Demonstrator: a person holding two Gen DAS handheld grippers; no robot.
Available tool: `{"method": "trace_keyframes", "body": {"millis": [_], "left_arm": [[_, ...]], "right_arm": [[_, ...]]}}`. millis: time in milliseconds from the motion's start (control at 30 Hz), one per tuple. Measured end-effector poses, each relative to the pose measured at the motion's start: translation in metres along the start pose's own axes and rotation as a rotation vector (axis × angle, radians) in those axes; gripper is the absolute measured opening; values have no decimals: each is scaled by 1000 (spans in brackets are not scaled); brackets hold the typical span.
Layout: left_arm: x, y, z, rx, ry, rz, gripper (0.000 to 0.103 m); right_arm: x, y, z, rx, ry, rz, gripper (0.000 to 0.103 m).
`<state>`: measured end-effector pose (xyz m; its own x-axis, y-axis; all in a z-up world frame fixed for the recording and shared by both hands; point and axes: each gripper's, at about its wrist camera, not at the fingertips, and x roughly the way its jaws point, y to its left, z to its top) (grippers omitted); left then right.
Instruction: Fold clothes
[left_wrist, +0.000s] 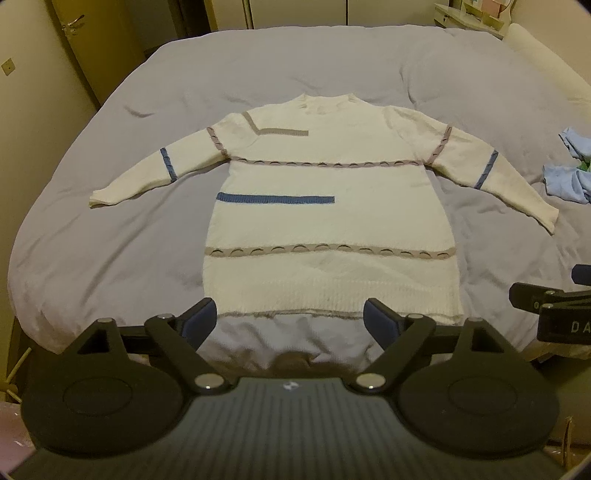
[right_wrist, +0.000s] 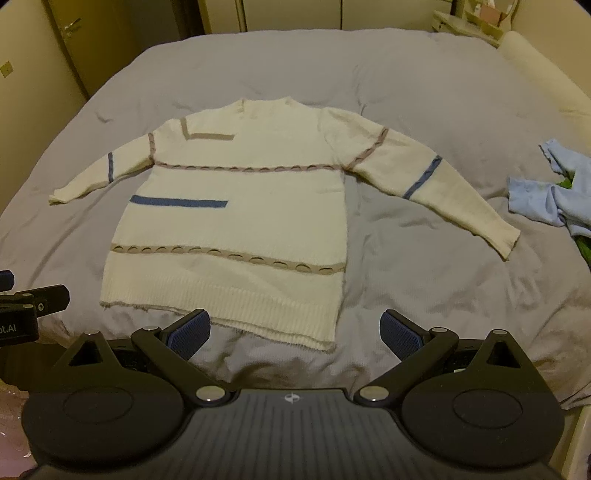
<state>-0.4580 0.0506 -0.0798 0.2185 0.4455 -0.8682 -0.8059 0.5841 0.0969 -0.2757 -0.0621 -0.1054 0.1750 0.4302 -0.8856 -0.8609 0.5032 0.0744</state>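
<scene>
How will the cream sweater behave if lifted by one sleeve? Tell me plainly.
The cream knit sweater lies flat on the grey duvet, so it is probably floppy and would drape. Its ribbed hem looks thick, so likely grippy, not slippery. Not fragile.

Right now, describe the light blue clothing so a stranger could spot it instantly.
Start at the grey bed. A cream sweater lies flat across its middle. Past the sweater's right sleeve, at the bed's right edge, sits the blue garment: crumpled, plain, unstriped.
</scene>
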Motion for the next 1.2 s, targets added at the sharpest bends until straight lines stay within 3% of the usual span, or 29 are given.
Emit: {"method": "trace_keyframes", "body": {"millis": [400,767,933,1200], "left_arm": [[30,12,25,-22,38,-6,86],[104,44,75,-46,127,-39,86],[149,73,105,-71,163,-51,86],[223,159,121,-224,187,-95,88]], "right_arm": [[34,6,32,13,47,-11,101],[103,33,87,45,151,-48,101],[150,56,120,77,192,-75,101],[235,81,150,157,289,-135,101]]}}
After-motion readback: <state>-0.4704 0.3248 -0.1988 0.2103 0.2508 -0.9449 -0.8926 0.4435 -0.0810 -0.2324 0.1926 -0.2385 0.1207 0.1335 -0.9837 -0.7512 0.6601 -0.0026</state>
